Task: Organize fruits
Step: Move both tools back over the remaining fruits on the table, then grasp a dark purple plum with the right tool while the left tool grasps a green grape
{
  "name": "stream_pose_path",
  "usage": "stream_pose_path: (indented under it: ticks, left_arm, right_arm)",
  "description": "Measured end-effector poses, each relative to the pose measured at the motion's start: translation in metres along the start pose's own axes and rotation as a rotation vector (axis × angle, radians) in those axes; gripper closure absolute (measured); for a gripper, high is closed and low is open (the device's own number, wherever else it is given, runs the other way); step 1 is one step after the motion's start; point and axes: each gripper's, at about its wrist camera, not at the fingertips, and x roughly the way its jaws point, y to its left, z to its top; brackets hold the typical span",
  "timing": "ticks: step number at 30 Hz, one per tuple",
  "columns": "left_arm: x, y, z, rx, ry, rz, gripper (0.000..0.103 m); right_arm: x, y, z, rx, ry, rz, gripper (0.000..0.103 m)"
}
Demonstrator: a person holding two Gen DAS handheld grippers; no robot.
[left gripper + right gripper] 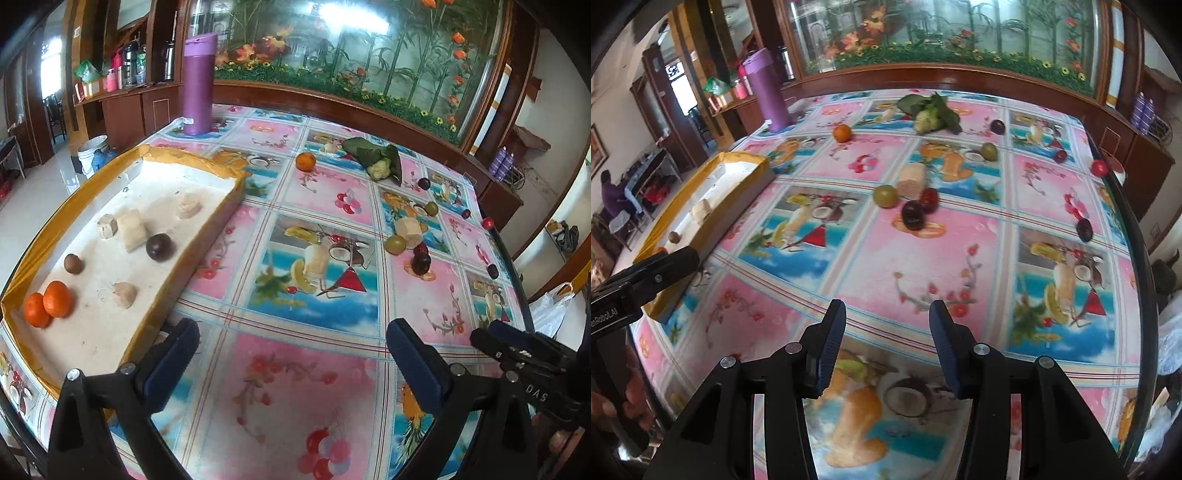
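At the left edge of the surface (295, 369) lies a tray (207, 254) with a yellow rim, its long axis running from the near left corner toward the far middle. It holds two oranges (48, 304), a small brown fruit (73, 263), a dark round fruit (159, 247) and pale chunks (131, 229). The left tool (291, 354) hangs just right of the tray's near end, jaws spread wide with nothing between them. Bare patterned cloth gives open room across the middle. A purple flask (199, 85) stands upright at the far left corner. One orange (306, 161) sits mid-far, beside a leafy bundle (380, 160). Further right, green, dark and red fruits (912, 206) are scattered around a pale chunk (911, 181), some close to the right edge. The right tool (888, 343) hovers near, jaws partly apart, empty.
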Motion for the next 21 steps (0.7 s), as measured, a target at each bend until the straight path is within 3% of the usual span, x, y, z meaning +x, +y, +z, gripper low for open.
stream_pose_path:
  ticks: [7,16,21]
  left_arm:
    - [0.015,-0.032,0.006,0.081,0.013,0.056,0.0]
    - [0.034,-0.048,0.021,0.213,0.038,0.167,0.0]
    - [0.044,-0.054,0.029,0.275,0.032,0.171,0.0]
  right_arm:
    - [0.005,-0.048,0.02,0.045,-0.017,0.004,0.056]
    - [0.066,-0.014,0.059,-0.07,0.009,0.085,0.056]
    - [0.089,-0.008,0.06,-0.081,0.022,0.096,0.061]
